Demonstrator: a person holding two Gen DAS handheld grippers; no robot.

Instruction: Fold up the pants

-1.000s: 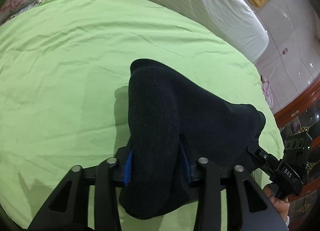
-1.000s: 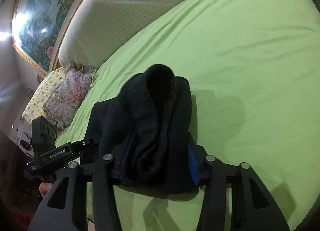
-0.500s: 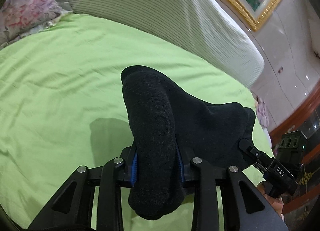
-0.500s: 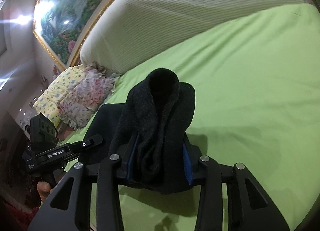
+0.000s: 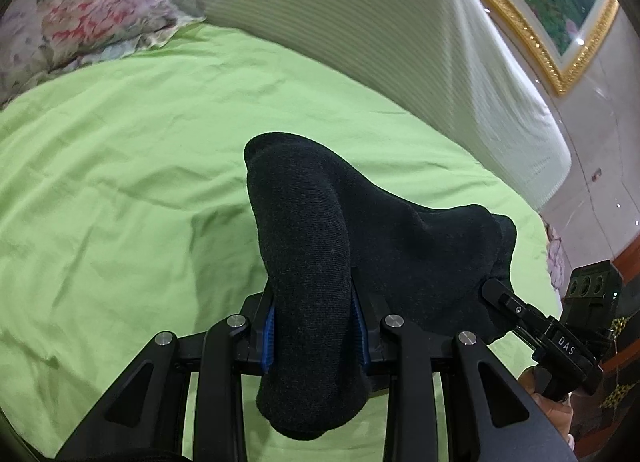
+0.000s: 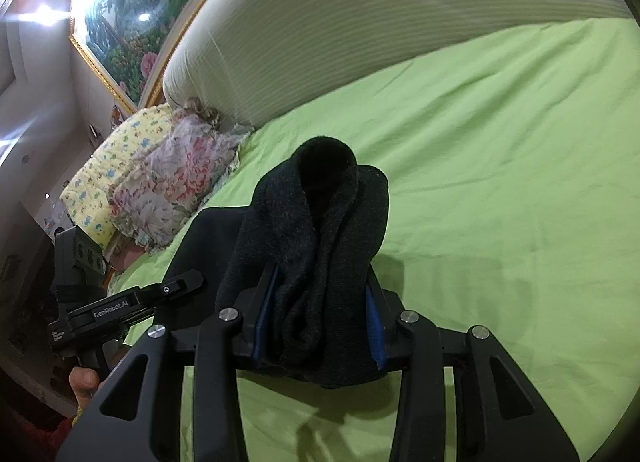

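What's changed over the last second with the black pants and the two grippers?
Both hand-held grippers have lifted and tilted up toward the headboard, carrying the black pants higher off the green sheet. Nothing was released: the left hand-held gripper and right hand-held gripper stay clamped on bunched fabric.

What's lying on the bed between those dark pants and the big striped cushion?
Only bare green sheet lies between the pants and the striped cushion, shown in both wrist views.
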